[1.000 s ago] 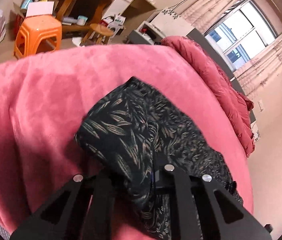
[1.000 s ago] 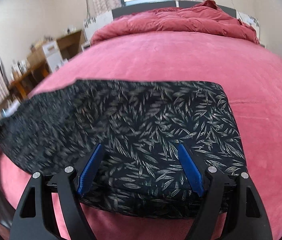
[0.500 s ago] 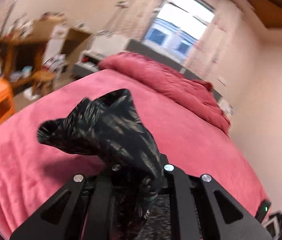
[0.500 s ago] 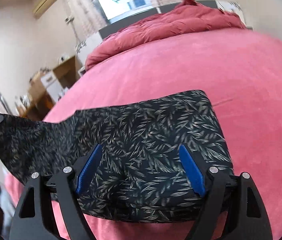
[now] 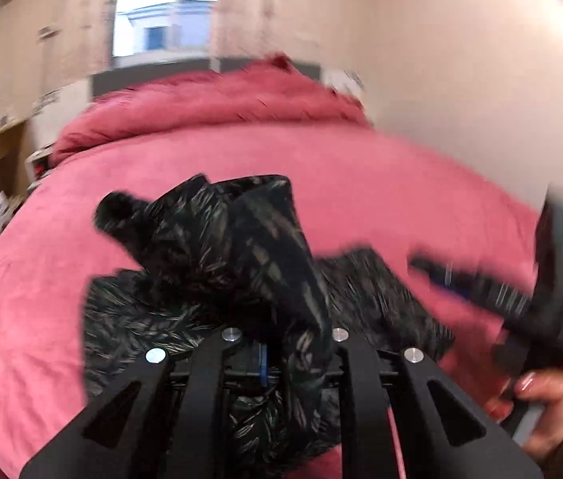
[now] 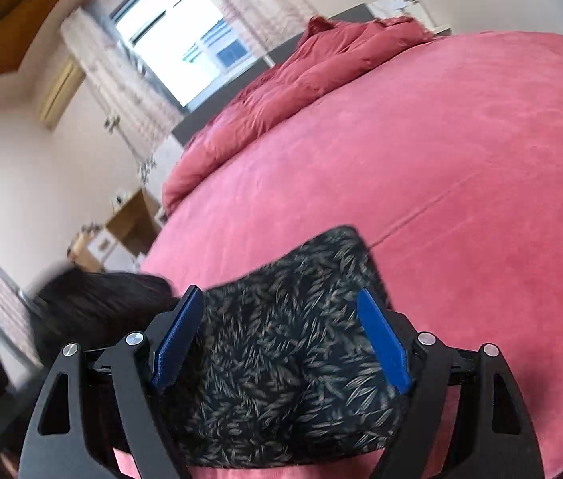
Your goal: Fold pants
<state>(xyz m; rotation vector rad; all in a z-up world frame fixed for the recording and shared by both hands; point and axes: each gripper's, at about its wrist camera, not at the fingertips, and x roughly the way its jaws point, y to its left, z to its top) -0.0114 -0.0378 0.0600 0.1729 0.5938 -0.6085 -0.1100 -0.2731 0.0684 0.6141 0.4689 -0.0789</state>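
The dark leaf-print pants (image 5: pixel 233 247) lie partly on the pink bed (image 5: pixel 361 183). My left gripper (image 5: pixel 281 343) is shut on a bunched end of them, held up off the bed above the flat part (image 5: pixel 129 319); the cloth hides its fingertips. In the right wrist view the flat part of the pants (image 6: pixel 281 379) lies under my right gripper (image 6: pixel 277 293), which is open, its blue pads (image 6: pixel 177 343) wide apart with only flat cloth below. A dark blurred bunch of cloth (image 6: pixel 93 299) hangs at its left. The right gripper (image 5: pixel 481 283) shows blurred in the left wrist view, with a hand (image 5: pixel 540 399) on it.
A crumpled red duvet (image 6: pixel 301 76) is heaped along the far end of the bed, under a window (image 6: pixel 177 44). Wooden furniture (image 6: pixel 121 231) stands left of the bed. Bare pink bedspread (image 6: pixel 461 159) stretches beyond and right of the pants.
My left gripper has swung the pants end up and across toward the right gripper, rolling as it went. The spread cloth in the right wrist view has shortened, and that view has tilted.
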